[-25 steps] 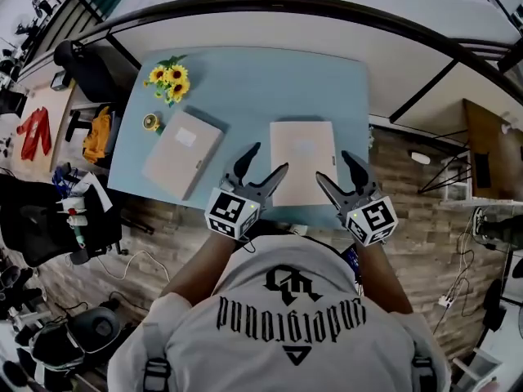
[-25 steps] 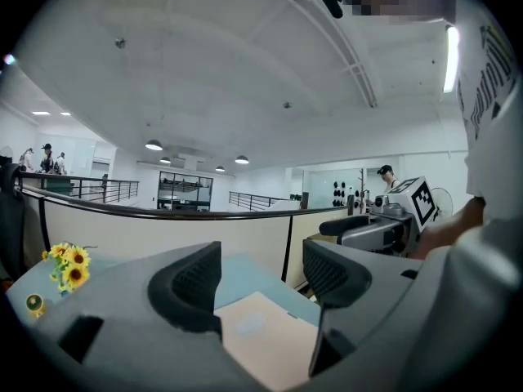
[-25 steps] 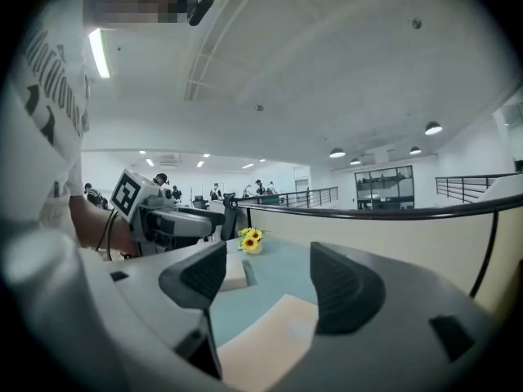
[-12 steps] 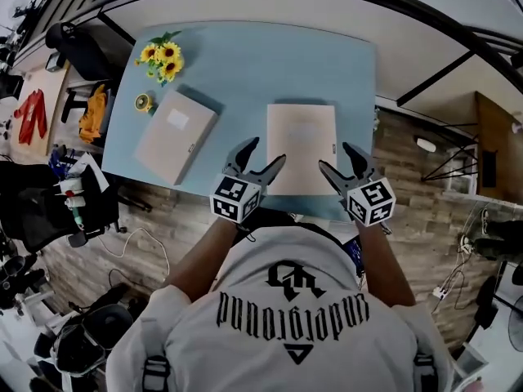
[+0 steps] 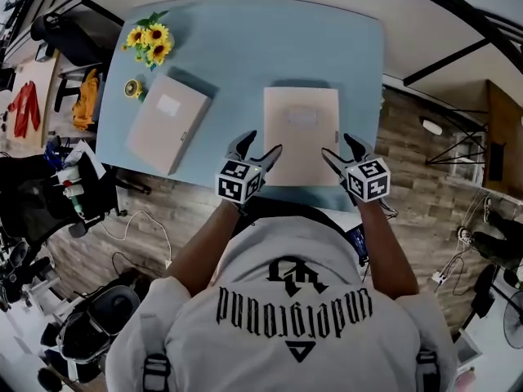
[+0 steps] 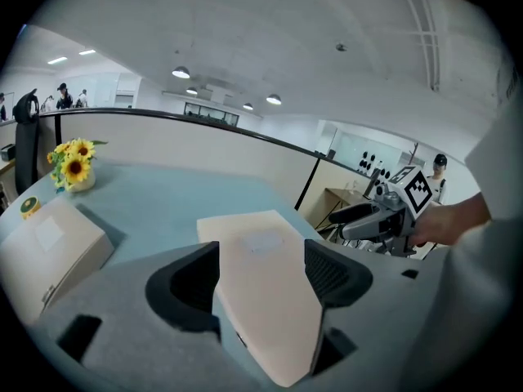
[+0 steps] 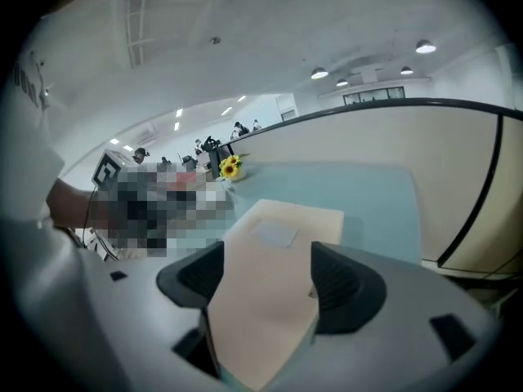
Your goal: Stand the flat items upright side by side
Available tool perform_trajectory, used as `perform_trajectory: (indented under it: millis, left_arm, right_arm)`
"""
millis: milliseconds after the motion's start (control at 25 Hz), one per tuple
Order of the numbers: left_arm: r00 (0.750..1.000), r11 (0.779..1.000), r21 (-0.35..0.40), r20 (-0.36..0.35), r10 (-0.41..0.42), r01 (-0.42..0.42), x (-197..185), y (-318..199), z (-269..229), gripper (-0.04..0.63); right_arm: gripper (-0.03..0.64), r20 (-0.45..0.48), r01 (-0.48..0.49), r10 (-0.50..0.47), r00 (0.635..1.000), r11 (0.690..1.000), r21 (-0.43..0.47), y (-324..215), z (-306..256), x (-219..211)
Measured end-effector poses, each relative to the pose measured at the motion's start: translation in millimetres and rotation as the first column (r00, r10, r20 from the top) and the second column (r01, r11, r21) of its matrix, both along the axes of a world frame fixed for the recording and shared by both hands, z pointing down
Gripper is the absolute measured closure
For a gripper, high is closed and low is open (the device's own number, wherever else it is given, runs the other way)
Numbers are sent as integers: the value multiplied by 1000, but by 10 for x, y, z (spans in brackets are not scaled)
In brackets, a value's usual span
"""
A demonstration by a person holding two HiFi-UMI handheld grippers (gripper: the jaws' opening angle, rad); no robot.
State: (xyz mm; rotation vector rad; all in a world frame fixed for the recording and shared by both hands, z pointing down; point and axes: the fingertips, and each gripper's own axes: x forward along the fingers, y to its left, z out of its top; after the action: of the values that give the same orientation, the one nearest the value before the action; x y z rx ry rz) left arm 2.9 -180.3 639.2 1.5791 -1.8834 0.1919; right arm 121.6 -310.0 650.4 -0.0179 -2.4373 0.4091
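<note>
Nearest me, both grippers sit low over the table's near edge. The left gripper (image 5: pixel 260 147) has its dark, ribbed jaws spread apart, and the near left corner of the centre folder (image 5: pixel 301 129) shows in the gap with no pad pressing on it. The right gripper (image 5: pixel 339 147) mirrors it at the near right corner; its jaws have just been opening and stand wide, the folder's corner between them, unclamped. The centre folder is a flat beige rectangle, matte, with square corners and a pale label patch. It lies flat close to the table's near edge, its long axis running straight away from me. The table (image 5: pixel 245 47) is smooth light blue with bare room behind and on both sides of that folder. To the left, well apart, the second folder (image 5: pixel 166 123) also lies flat, its long axis skewed toward the near left. Beyond it are a small yellow round item (image 5: pixel 131 89), then sunflowers (image 5: pixel 151 41) at the far left corner.
</note>
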Motion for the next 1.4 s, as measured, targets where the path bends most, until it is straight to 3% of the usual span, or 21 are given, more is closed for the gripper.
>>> perform_trajectory:
  millis: [520, 720, 960, 1160, 1400]
  left_arm:
    - [985, 981, -190, -161, -68, 37, -66, -17, 1007, 250]
    - [975, 973, -228, -210, -75, 26, -53, -40, 1222, 250]
    - [942, 966, -257, -314, -116, 33, 6, -18, 1357, 247]
    - [927, 964, -265, -360, -104, 6, 15, -34, 1433, 263]
    - [930, 962, -271, -359, -82, -20, 43, -61, 1447, 268]
  right_arm:
    - [258, -224, -68, 33, 974, 986, -152, -143, 994, 42]
    - [255, -253, -98, 40, 967, 970, -223, -151, 1152, 46]
    - [271, -283, -128, 39, 958, 944, -303, -112, 1277, 66]
    - [281, -300, -120, 25, 954, 945, -303, -96, 1303, 39]
    - [291, -312, -114, 17, 950, 949, -295, -101, 1314, 57]
